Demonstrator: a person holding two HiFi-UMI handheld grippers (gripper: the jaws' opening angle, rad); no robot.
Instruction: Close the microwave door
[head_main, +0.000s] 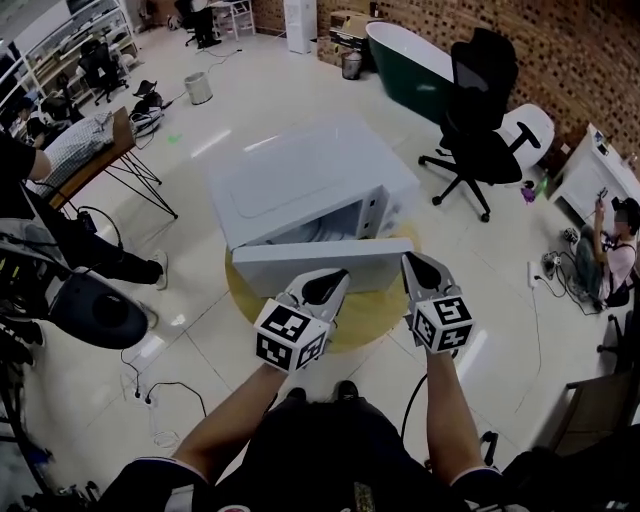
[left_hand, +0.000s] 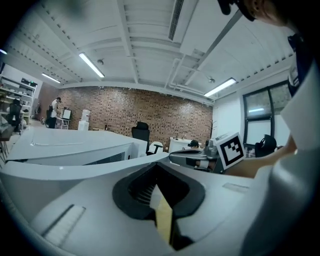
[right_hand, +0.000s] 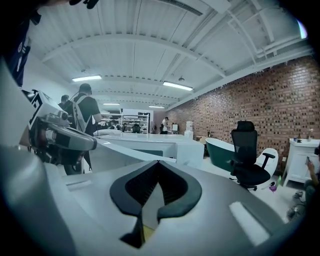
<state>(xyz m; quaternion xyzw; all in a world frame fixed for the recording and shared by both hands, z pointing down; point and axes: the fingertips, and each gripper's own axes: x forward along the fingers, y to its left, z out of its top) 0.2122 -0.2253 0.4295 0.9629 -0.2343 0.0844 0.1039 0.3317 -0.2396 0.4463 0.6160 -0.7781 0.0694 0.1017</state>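
Note:
A white microwave sits on a round yellow table. Its door hangs ajar across the front, with a strip of the cavity showing behind it. My left gripper is shut and empty, its tip at the door's outer face near the middle. The right gripper, also shut and empty, is at the door's right end. Whether either tip touches the door I cannot tell. In the left gripper view the shut jaws point at the door's edge. In the right gripper view, the door lies just beyond the shut jaws.
A black office chair and a green bathtub stand behind the microwave on the right. A person sits on the floor at far right. A desk and a dark round base are at left, with cables on the floor.

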